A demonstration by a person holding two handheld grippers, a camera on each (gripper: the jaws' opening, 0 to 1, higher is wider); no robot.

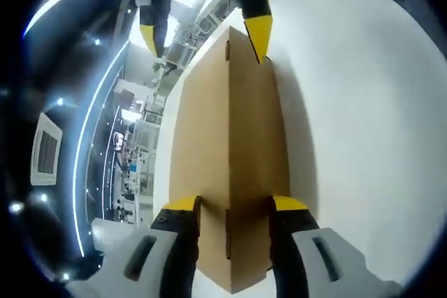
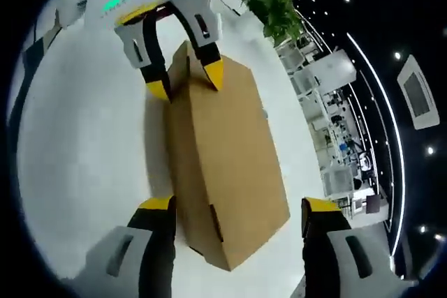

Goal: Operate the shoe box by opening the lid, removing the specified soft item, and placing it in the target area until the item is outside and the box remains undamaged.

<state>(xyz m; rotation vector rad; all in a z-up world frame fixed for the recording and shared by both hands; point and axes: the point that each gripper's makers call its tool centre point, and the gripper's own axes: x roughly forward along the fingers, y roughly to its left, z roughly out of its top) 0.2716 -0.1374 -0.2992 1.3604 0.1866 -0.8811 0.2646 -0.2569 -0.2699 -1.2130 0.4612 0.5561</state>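
Two tools at one closed shoe box [image 1: 227, 165], one at each end, on a white desk [image 1: 363, 116]. Box is plain brown cardboard, lid down, lying long-ways between the tools; the soft item cannot be seen and is presumably inside. In the left gripper view the left tool [image 1: 234, 207] has its yellow-tipped jaws set either side of the near end of the box, close against the cardboard; looks clenched on the box, though actual contact on both sides is hard to confirm. Right tool [image 2: 237, 207] stands spread wide in the right gripper view, jaws well clear of both sides of its end of the box, holding nothing. Each tool also shows at the far end of the box in the other's view. Risks as I judge them: the left tool squeezing thin cardboard could dent or crease the wall, which the task forbids. With one end pinched and the other free, any lift or twist could skew the box or slide it across the smooth desk. Lid seam runs along the top edge; a jaw tip jabbed in at an angle could tear the flap rather than lift it.
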